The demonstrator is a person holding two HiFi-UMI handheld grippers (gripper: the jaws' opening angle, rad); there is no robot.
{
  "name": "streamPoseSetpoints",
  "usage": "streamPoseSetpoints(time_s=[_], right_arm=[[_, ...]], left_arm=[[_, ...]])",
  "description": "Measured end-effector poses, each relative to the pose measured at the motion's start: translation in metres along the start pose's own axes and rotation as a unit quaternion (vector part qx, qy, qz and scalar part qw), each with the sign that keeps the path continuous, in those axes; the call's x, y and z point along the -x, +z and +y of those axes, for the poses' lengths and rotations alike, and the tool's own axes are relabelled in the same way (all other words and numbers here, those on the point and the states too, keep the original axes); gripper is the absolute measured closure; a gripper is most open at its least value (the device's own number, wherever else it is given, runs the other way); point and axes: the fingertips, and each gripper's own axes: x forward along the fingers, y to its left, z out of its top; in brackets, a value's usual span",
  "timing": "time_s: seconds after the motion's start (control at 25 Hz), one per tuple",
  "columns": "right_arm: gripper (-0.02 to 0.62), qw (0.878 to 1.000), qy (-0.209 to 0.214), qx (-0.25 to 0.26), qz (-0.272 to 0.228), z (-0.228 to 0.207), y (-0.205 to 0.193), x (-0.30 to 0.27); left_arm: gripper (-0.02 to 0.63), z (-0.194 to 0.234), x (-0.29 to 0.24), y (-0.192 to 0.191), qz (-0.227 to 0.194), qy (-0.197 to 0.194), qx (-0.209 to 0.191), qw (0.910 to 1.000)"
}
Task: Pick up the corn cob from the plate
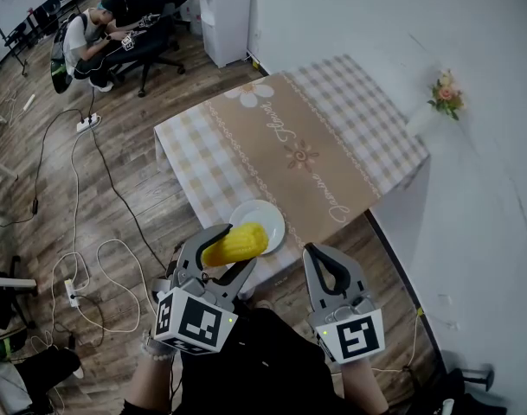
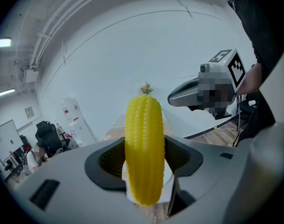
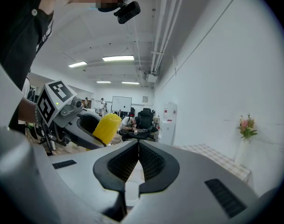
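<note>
corn cob (image 1: pixel 234 242) clamped about its middle between the jaws of the left gripper (image 1: pixel 230 251), both ends standing free; gripping the middle likely keeps it balanced and stops it tipping. right gripper (image 1: pixel 319 262) alongside, jaws pressed together on nothing, apparently held aside as unneeded. beyond them the white plate (image 1: pixel 263 212) lies bare near the table (image 1: pixel 332 137) edge, the cob overlapping its near rim. the head view alone gives this layout but cannot settle whether the cob is clear of the plate. the left gripper view shows the cob (image 2: pixel 143 148) upright and filling the gap between the ribbed pads, seemingly raised. the right gripper view confirms its pads (image 3: pixel 153 162) meet and catches the cob's tip (image 3: pixel 105 127) from the side. farther off, flowers (image 1: pixel 445 93) against the wall.
</note>
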Motion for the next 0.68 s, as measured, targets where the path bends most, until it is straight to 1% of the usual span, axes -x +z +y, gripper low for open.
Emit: streamPoseSetpoints(time_s=[0.2,0.48,0.68], right_arm=[[0.554,1.0,-0.005,-0.001,-0.011,-0.0006,0.0046,0.0013],[0.554,1.0,0.005,0.0,0.008,0.0064,0.0002,0.0011],[0.554,1.0,0.006,0.001,0.01,0.0084,0.0011,0.0016]], left_arm=[[0.348,-0.0014,0.0026,0.0013,0.0,-0.002,0.0,1.0],[0.348,-0.0027,0.004,-0.0006,0.001,-0.004,-0.002,1.0],[0.348,-0.0032,0.005,-0.0003,0.0,-0.007,0.003,1.0]])
